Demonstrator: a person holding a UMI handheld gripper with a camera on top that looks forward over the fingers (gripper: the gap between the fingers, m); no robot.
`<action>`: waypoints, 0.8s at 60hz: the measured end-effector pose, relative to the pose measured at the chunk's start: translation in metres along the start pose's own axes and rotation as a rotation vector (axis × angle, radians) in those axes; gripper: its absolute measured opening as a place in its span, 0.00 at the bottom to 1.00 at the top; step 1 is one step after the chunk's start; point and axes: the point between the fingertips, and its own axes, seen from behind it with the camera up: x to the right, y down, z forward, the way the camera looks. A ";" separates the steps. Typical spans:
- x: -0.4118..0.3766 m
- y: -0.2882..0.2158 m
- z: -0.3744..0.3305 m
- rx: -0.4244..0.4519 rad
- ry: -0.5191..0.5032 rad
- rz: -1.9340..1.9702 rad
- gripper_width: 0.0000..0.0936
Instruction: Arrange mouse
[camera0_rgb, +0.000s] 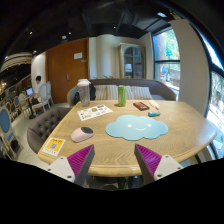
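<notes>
fingers (82, 157) spread apart, nothing held | gripper (114, 160) above table (180, 125) edge | mouse (82, 133) beyond left finger, beside blue mat (136, 126) | green cup (122, 96) contents unseen

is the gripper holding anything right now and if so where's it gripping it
Nothing is held. The gripper is open, its fingers apart with only bare wooden table between them. The pink mouse lies untouched beyond them, beside the cloud-shaped blue mat.
</notes>
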 end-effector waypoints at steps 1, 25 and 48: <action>0.000 0.000 0.000 -0.001 0.001 0.000 0.90; -0.014 0.016 0.014 -0.036 -0.016 -0.041 0.90; -0.155 0.045 0.109 -0.148 -0.248 -0.034 0.90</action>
